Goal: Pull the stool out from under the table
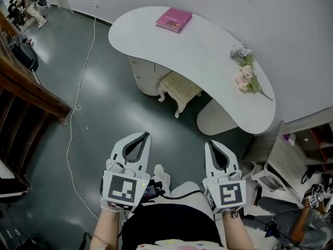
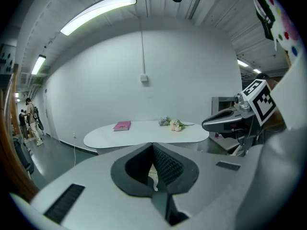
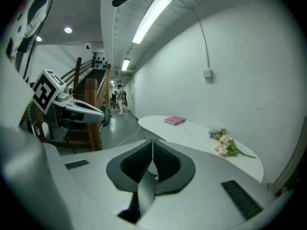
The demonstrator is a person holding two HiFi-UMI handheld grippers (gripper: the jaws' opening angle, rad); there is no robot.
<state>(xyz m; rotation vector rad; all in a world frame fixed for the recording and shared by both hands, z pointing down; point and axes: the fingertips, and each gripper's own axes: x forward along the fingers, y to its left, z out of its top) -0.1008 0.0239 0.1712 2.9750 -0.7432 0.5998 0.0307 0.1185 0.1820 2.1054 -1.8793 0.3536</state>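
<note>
under the table (image 1: pixel 145 35), the stool (image 1: pixel 179 89) is half hidden; left gripper (image 1: pixel 146 135) and right gripper (image 1: pixel 208 143) pressed closed, empty.

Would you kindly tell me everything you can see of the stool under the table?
The stool is small, with a cream, textured padded seat and white curved legs, two of which are in view. It stands upright on the grey floor, half tucked under the white table, between the table's two rounded bases. The tabletop hides its far side. Only the floor visibly touches it.
</note>
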